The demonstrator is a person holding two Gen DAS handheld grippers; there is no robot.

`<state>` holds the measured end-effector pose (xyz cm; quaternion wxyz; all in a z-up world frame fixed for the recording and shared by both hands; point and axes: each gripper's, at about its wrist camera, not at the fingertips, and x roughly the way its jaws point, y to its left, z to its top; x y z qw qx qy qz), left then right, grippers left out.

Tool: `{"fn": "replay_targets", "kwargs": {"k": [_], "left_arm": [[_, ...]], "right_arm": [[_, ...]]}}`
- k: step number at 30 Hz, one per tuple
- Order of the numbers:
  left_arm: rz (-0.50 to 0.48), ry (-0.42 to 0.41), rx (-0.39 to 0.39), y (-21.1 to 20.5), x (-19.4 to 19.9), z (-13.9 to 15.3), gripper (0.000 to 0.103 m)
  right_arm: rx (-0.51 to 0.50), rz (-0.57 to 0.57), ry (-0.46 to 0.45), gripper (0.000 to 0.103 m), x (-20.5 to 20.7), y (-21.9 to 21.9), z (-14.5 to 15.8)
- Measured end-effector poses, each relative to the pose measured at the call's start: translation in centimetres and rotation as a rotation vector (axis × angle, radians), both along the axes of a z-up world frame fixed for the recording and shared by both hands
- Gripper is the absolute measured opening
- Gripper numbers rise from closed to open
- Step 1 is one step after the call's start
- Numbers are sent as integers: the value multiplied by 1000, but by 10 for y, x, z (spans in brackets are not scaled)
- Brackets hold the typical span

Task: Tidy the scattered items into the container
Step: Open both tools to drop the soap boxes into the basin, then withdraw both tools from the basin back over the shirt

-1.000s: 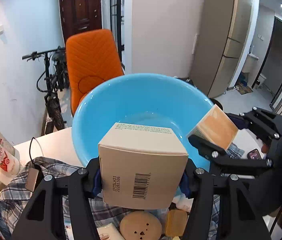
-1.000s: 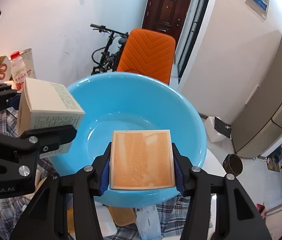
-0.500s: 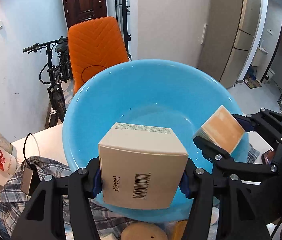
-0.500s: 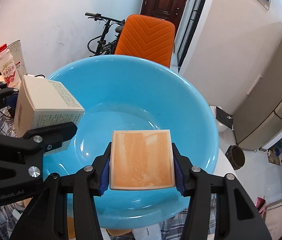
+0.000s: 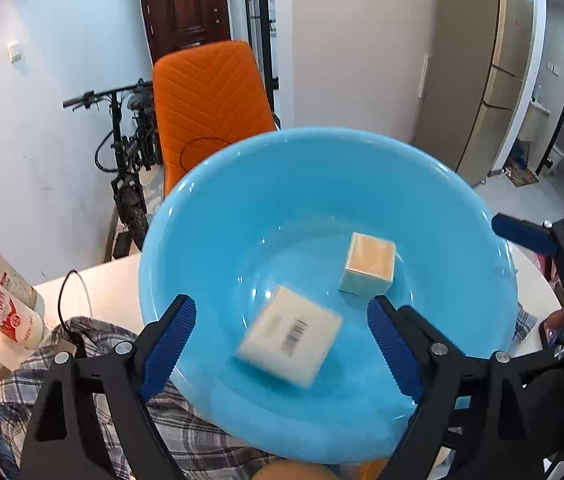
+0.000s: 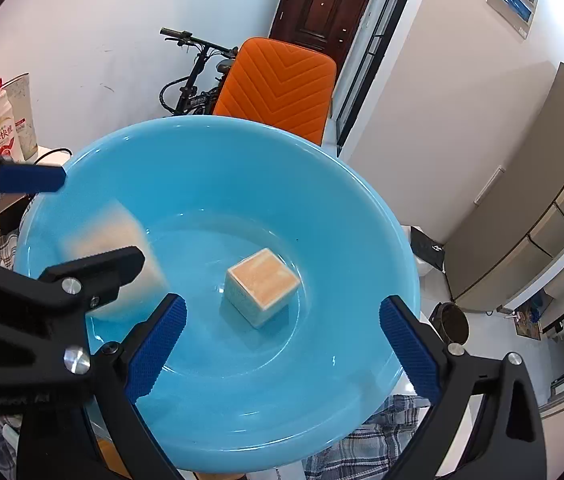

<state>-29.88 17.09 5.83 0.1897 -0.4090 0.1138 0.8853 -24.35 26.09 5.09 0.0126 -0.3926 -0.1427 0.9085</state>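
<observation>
The left gripper (image 5: pixel 278 336) and right gripper (image 6: pixel 282 328) are both gaping wide and holding nothing above the blue basin (image 5: pixel 218 216). Half a second ago each was clamping a box; now the barcode box (image 5: pixel 290 336) is blurring at the basin's 7 o'clock, the orange-topped box (image 6: pixel 260 286) sitting near its centre

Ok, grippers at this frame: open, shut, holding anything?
Left gripper: open, holding nothing; the barcode box looks blurred in the blue basin.
Right gripper: open, empty; the orange-topped box sits in the basin.
</observation>
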Motion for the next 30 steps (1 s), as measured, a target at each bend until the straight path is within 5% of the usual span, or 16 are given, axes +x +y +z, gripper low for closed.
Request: {"fn": "replay_targets", "kwargs": {"k": [13, 21, 30], "left_arm": [[-23, 60, -59, -1, 20, 18, 90], [-23, 167, -36, -33, 72, 59, 90], [-48, 175, -22, -58, 129, 69, 90]], "right_arm": [[-44, -19, 10, 97, 13, 20, 2], [-121, -9, 67, 97, 62, 43, 31], [-146, 98, 88, 97, 127, 17, 37]]}}
